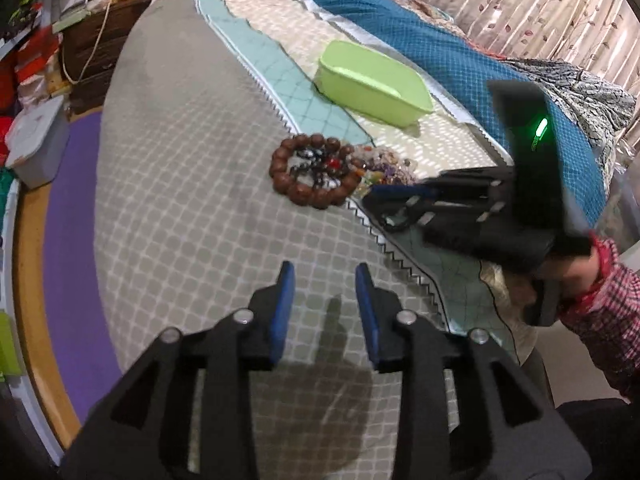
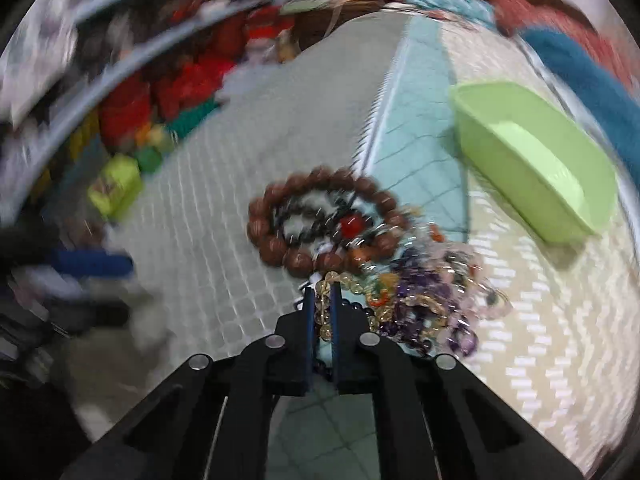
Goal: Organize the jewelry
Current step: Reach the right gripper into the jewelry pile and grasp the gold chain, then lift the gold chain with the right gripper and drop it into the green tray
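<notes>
A pile of bead bracelets lies on the bed. A big brown wooden bead bracelet (image 1: 310,170) (image 2: 320,216) rings a dark bead bracelet with a red bead (image 2: 351,225). Purple, clear and yellow bead bracelets (image 2: 424,300) lie beside it. A light green plastic box (image 1: 372,82) (image 2: 532,160) sits open beyond the pile. My left gripper (image 1: 324,280) is open and empty, short of the pile. My right gripper (image 2: 323,304) is shut on a yellow clear bead bracelet (image 2: 323,312) at the pile's near edge; it also shows in the left wrist view (image 1: 384,194).
The bedspread has a grey checked part (image 1: 180,200), a teal strip (image 1: 276,64) and a cream patterned part (image 2: 540,340). A blue blanket (image 1: 440,52) lies behind the box. Cluttered shelves (image 2: 120,60) and a white bin (image 1: 36,140) stand off the bed's left side.
</notes>
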